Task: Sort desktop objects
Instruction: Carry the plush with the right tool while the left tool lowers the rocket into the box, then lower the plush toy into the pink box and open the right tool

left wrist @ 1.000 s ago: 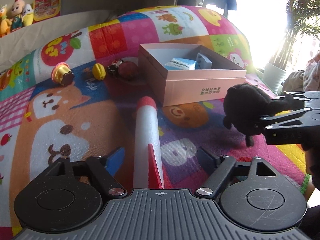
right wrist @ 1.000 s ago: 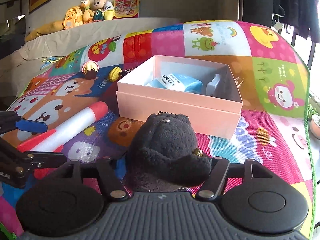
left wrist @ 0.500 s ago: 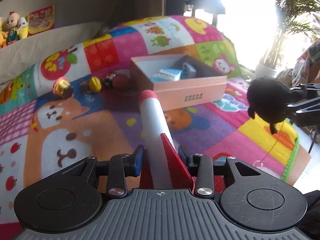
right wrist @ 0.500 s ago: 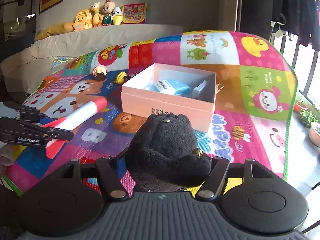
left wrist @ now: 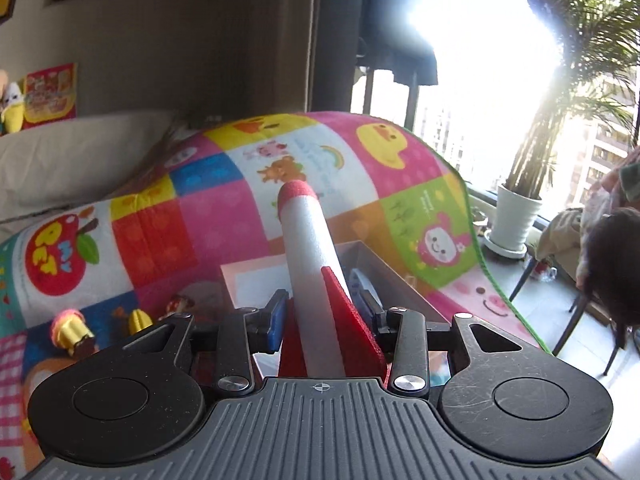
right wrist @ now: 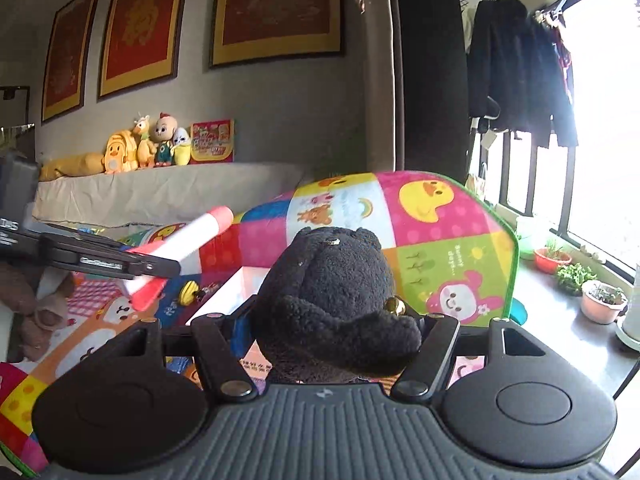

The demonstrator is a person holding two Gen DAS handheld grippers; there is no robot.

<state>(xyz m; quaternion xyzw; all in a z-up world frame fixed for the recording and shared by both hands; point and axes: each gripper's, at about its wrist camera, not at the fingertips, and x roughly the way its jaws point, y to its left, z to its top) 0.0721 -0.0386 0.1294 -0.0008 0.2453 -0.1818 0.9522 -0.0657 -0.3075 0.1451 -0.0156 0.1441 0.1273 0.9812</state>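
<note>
A white foam rocket (left wrist: 308, 248) with a red tip and red fins sticks out forward and upward from my left gripper (left wrist: 322, 316), whose blue pads are shut on its tail end. It is clear of the mat. In the right wrist view the same rocket (right wrist: 192, 236) shows at the left, held by the left gripper (right wrist: 132, 266). My right gripper (right wrist: 332, 328) is shut on a black plush toy (right wrist: 332, 300), also held in the air. The plush toy (left wrist: 612, 264) appears at the right edge of the left wrist view. The open pink box (left wrist: 248, 280) lies below, just ahead of both grippers.
A colourful cartoon play mat (left wrist: 224, 220) covers the surface. Small toys, a pink-yellow one (left wrist: 72, 330) and a yellow one (left wrist: 139, 320), lie left of the box. Plush toys (right wrist: 140, 148) line the back ledge. A potted plant (left wrist: 516, 220) stands by the window.
The left gripper closed on the rocket and lifted it off the mat, tilting its tip up. Both grippers rose; the right one kept hold of the black plush.
</note>
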